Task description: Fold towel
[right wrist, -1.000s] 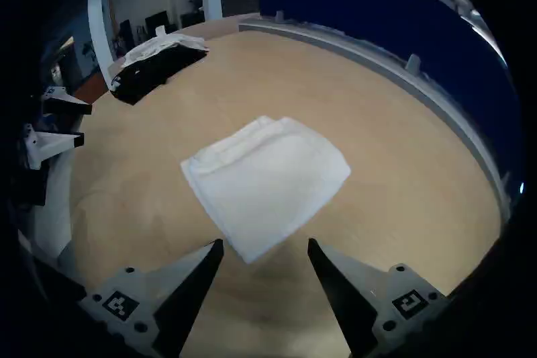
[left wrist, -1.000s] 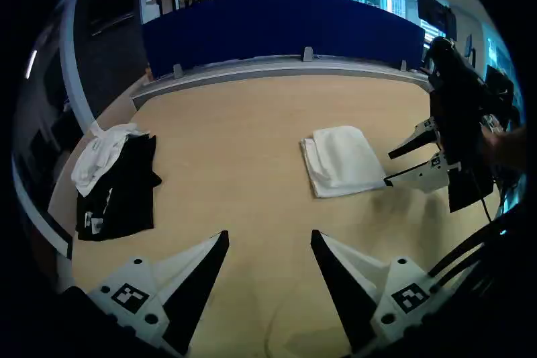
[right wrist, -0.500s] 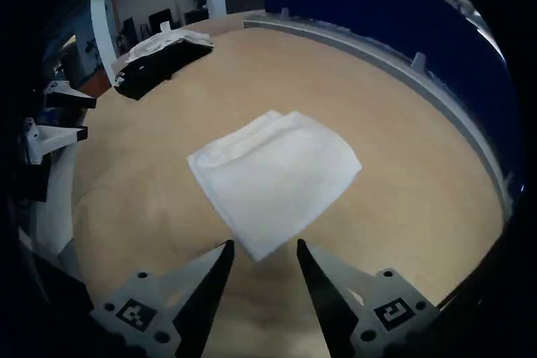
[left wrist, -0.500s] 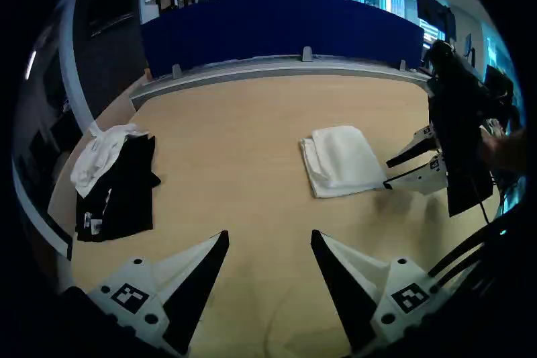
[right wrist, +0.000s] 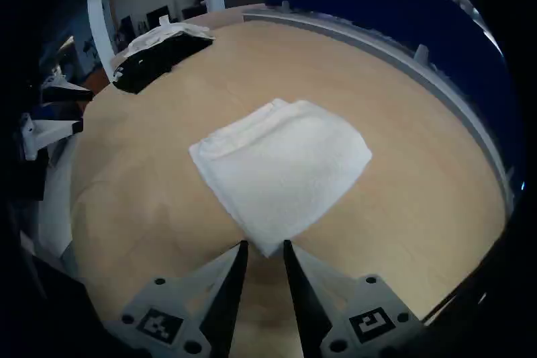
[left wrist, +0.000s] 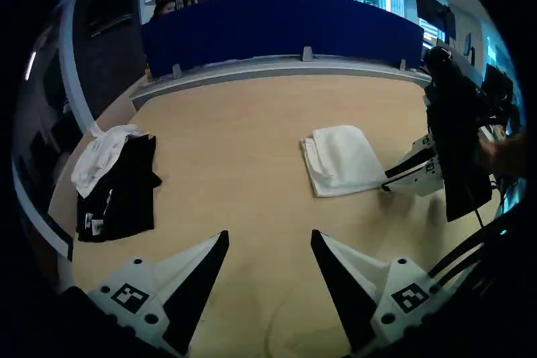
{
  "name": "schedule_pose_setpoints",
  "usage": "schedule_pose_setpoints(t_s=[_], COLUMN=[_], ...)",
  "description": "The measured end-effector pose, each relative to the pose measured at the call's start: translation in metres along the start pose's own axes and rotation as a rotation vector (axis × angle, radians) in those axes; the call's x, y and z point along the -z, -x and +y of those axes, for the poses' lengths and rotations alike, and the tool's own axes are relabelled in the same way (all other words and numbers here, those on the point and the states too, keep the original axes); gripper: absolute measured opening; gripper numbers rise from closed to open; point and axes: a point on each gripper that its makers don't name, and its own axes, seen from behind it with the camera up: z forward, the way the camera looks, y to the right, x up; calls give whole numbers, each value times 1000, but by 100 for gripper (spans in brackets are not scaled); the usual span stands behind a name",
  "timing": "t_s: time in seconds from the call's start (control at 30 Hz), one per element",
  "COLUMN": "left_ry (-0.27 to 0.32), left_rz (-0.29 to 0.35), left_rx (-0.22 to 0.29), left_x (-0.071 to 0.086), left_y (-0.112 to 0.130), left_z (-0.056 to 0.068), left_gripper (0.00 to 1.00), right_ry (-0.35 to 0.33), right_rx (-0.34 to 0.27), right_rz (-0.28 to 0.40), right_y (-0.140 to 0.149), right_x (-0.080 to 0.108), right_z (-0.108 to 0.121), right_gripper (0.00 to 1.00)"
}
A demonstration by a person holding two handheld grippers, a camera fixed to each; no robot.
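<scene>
The folded white towel (right wrist: pixel 282 170) lies flat in the middle of the wooden surface (right wrist: pixel 403 224). Its near corner sits between the jaws of the right gripper (right wrist: pixel 264 245), which stand narrowly apart and do not visibly pinch it. The left gripper (left wrist: pixel 268 234) hovers well apart from the towel, jaws wide and empty. A black-and-white clothes pile (left wrist: pixel 114 183) rests near the surface's edge.

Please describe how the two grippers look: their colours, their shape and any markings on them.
Both the left gripper and the right gripper have two white wedge-shaped fingers with black inner faces, tapering to sharp tips. Each finger base carries a square black-and-white tag. In the left gripper view, the right gripper's body is black.
</scene>
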Motion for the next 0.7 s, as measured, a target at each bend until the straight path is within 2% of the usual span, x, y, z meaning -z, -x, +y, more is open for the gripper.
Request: schedule_pose_setpoints(t_s=[0.1, 0.37, 0.47, 0.7], left_ry=[0, 2, 2, 1], left_rz=[1, -1, -1, -1], left_rx=[-1, -1, -1, 2], left_x=[0, 0, 0, 0], left_y=[0, 1, 3, 3], left_z=[-1, 0, 0, -1], left_gripper=[90, 90, 90, 90], right_ry=[3, 16, 14, 12], right_rx=[-4, -5, -11, -3], right_rz=[-6, -9, -8, 1], right_y=[1, 3, 2, 0], right_x=[-1, -2, -2, 0], right_z=[0, 1, 1, 2], right_gripper=[40, 8, 5, 4])
